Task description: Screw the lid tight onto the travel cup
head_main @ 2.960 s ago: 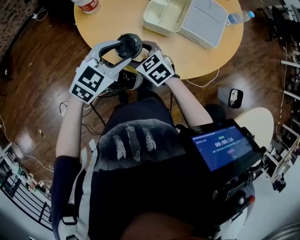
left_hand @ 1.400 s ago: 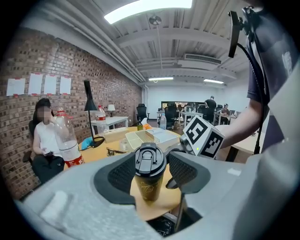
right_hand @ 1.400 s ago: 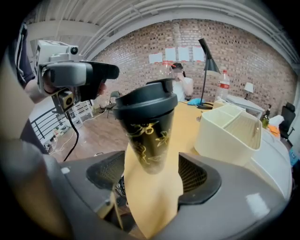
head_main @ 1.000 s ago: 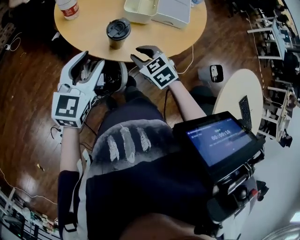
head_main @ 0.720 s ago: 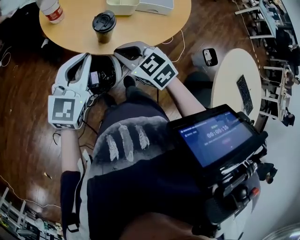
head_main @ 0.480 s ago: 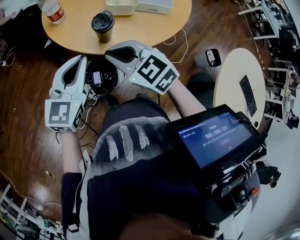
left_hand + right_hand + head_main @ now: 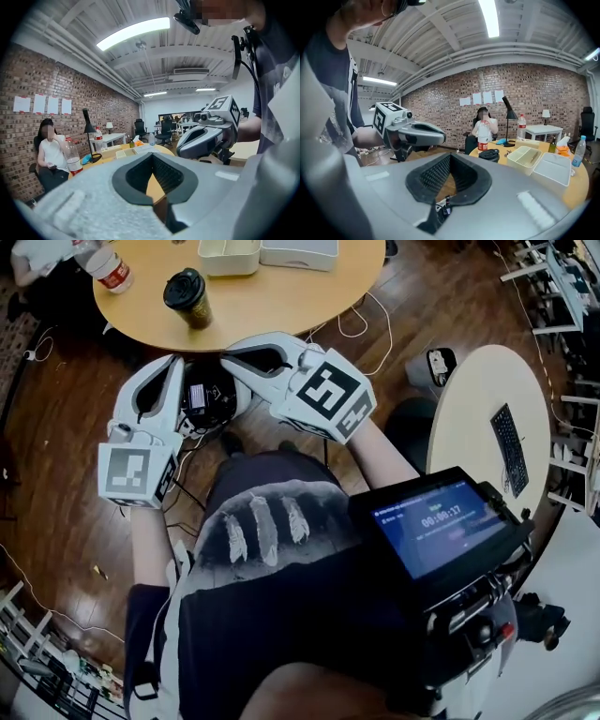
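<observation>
The left gripper point(image 7: 172, 365) has its jaws pressed together with nothing between them; only the small hollow between the dark pads stays clear; the right gripper point(image 7: 228, 358) is closed in the same way and is just as empty. Both are held off the round table point(image 7: 281, 306), on the person's side of its near edge, tips pointing toward it; they are close to each other but apart.

The travel cup point(image 7: 185, 298) stands upright on the round table, near its near-left edge, with its black lid point(image 7: 183, 285) on top; it is well apart from both grippers; whether the lid is tight I cannot tell.

At the table's left edge is a bottle point(image 7: 105, 268) with a red label; on its far side lie a cream divided box point(image 7: 228, 254) and a pale tray point(image 7: 300, 251). Beyond the table a seated person point(image 7: 483, 125) is in front of a brick wall point(image 7: 543, 89); a black lamp point(image 7: 508, 112) rises at the table's far side. To the table's right stands a smaller pale table point(image 7: 478, 399) bearing a dark keyboard point(image 7: 511, 437).
</observation>
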A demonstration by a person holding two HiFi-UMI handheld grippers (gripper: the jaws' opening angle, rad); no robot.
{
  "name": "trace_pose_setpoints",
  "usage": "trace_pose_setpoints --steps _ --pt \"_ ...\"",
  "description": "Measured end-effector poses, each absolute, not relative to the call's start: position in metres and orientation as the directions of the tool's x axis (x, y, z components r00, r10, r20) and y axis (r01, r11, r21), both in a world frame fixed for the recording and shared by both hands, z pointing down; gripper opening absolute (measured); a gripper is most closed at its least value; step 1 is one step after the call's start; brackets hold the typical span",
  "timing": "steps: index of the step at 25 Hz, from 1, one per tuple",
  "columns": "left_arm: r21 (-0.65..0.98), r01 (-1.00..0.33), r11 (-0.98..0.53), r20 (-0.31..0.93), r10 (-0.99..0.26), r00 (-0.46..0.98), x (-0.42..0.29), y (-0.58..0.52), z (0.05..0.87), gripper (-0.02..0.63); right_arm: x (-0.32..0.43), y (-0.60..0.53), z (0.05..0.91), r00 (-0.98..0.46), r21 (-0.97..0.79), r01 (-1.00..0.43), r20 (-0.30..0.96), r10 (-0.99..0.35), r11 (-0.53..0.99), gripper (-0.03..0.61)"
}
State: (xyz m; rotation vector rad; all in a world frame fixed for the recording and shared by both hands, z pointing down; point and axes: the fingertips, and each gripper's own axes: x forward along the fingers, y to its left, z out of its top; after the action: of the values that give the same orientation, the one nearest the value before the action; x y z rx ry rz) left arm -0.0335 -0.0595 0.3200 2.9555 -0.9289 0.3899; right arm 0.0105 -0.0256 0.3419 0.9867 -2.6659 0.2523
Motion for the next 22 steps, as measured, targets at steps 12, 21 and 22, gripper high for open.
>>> trace_pose_setpoints --steps 12,21,22 --pt "-0.201 -0.589 -0.783 0.318 -0.62 0.717 0.03 0.004 0.316 -0.002 0.096 0.034 0.348 -0.768 -0.143 -0.635 0.224 -0.6 0.759 0.006" --pt "-0.18 -0.693 -0.698 0.329 -0.706 0.627 -0.007 0.041 0.308 0.0 0.072 0.055 0.35 -0.871 -0.275 -0.491 0.186 -0.455 0.827 0.006" --pt "-0.148 -0.709 -0.689 0.314 -0.713 0.627 -0.011 0.042 0.303 0.0 0.068 0.055 0.347 -0.875 -0.272 -0.483 0.185 -0.447 0.832 0.006"
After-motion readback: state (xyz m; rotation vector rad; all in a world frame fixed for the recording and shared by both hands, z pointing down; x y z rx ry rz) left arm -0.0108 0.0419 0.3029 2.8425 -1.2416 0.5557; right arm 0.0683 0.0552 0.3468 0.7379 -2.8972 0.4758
